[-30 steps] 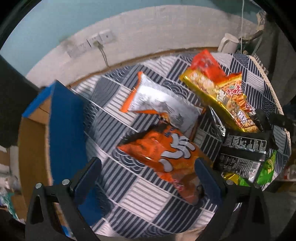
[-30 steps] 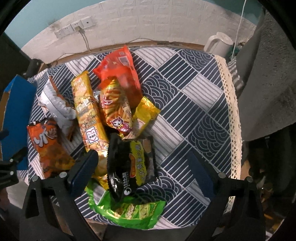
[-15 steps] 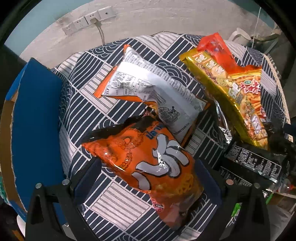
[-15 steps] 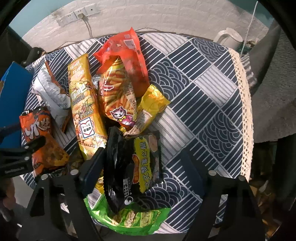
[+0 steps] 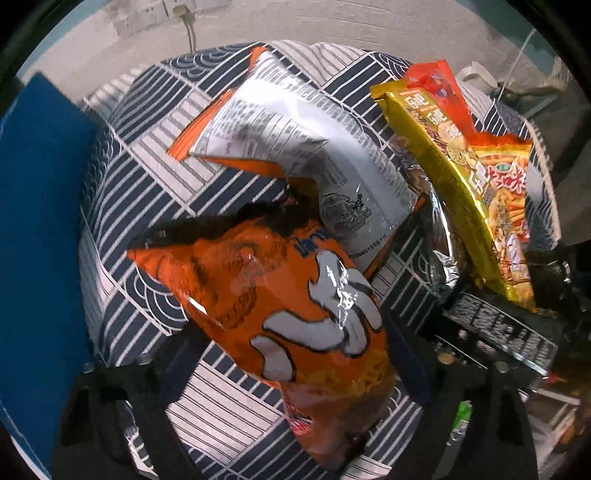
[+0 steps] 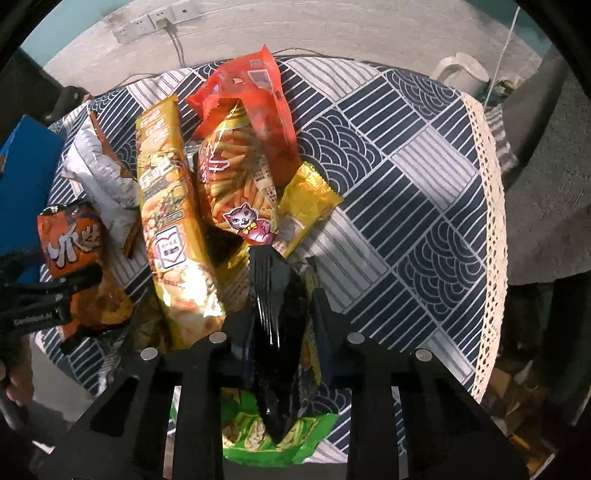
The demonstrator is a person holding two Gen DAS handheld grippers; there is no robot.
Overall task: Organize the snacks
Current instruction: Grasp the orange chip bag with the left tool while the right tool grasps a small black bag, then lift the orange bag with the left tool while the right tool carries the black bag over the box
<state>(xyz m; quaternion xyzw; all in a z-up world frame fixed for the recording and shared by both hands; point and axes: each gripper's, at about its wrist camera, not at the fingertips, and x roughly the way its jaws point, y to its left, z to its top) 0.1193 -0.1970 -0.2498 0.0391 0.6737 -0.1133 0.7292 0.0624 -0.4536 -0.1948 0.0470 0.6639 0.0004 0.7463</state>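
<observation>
Several snack bags lie in a heap on a table with a patterned cloth (image 6: 424,177). My left gripper (image 5: 291,373) is shut on the orange snack bag (image 5: 288,310), which fills the lower middle of the left wrist view; it also shows in the right wrist view (image 6: 74,254). My right gripper (image 6: 280,314) is shut on the black snack bag (image 6: 277,306), its jaws pinching the bag upright. Behind lie a silver-and-orange bag (image 5: 303,147), a long gold bag (image 6: 170,206), a cat-print fries bag (image 6: 236,184), a red bag (image 6: 255,96), a yellow bag (image 6: 303,210) and a green bag (image 6: 266,439).
A blue-lidded cardboard box (image 5: 37,240) stands at the table's left edge. A white kettle (image 6: 461,74) sits at the far right by the wall. A lace trim (image 6: 495,221) marks the table's right edge. Wall sockets (image 6: 147,26) with a cable are behind.
Both grippers moved forward and down onto the heap. The left jaws closed on the orange bag. The right jaws closed on the black bag.
</observation>
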